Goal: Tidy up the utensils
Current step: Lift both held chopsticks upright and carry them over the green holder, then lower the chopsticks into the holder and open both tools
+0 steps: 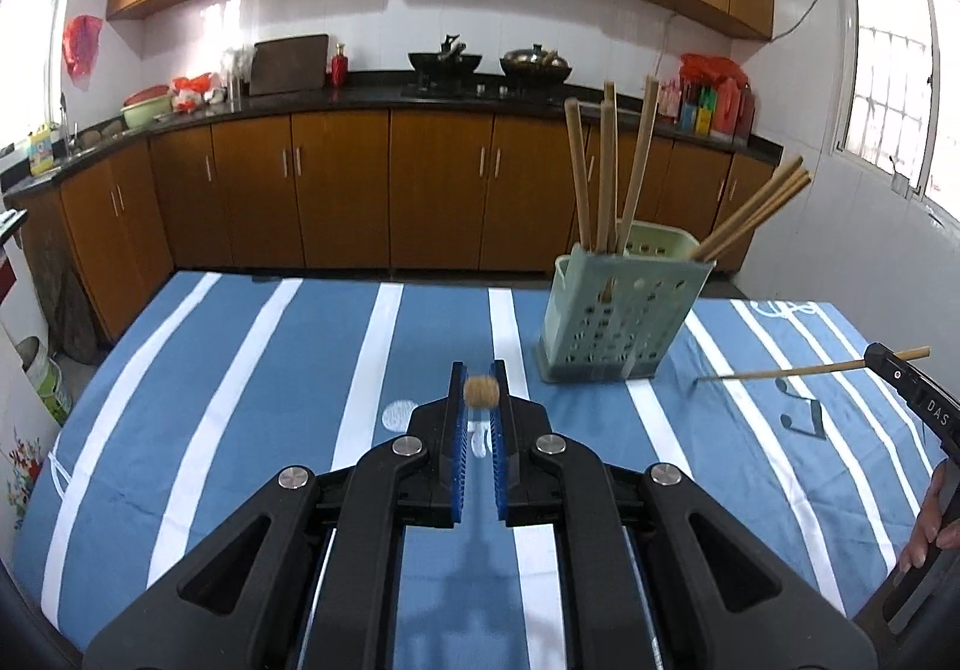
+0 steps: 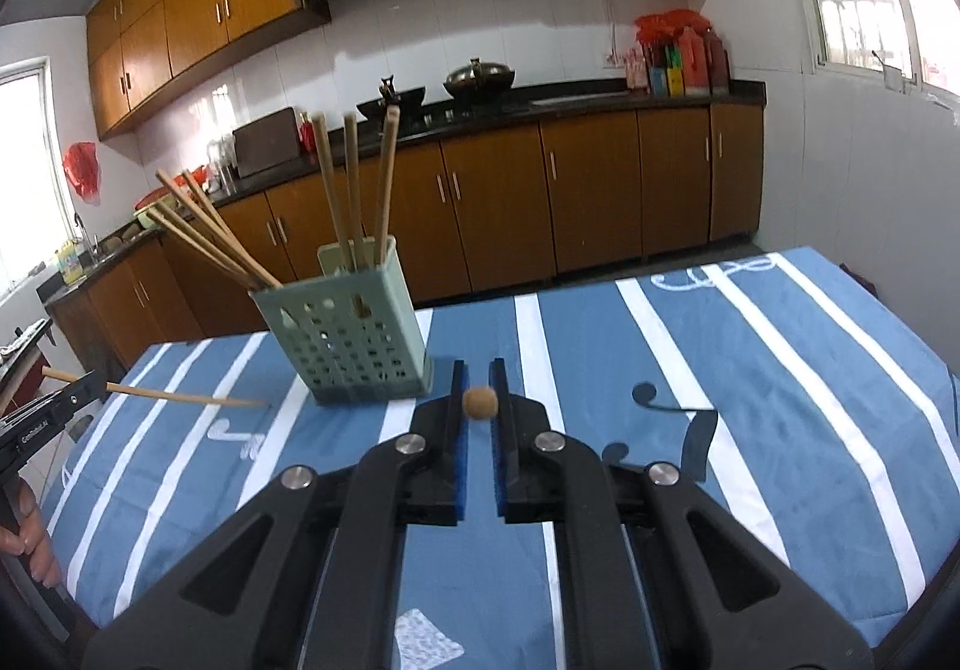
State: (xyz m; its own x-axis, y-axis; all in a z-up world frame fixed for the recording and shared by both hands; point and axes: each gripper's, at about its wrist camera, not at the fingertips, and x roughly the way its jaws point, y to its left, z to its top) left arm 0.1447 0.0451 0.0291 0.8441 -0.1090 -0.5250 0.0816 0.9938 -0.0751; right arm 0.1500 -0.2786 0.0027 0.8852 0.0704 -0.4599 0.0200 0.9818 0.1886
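Note:
A pale green perforated utensil holder [image 1: 618, 310] [image 2: 345, 337] stands on the blue striped tablecloth [image 1: 270, 370] and holds several wooden chopsticks [image 1: 606, 166] [image 2: 351, 184]. My left gripper [image 1: 480, 391] is shut on a wooden chopstick, seen end-on [image 1: 480, 391]; in the right wrist view that stick [image 2: 180, 396] juts sideways with its tip near the cloth, left of the holder. My right gripper [image 2: 479, 403] is shut on another chopstick, seen end-on [image 2: 479, 403]; in the left wrist view it [image 1: 798, 370] points toward the holder's base.
Brown lower cabinets [image 1: 390, 190] and a dark counter with woks [image 1: 534, 61] run behind the table. The table's far edge [image 1: 360, 274] lies just past the holder. A window [image 1: 900, 82] is at the right.

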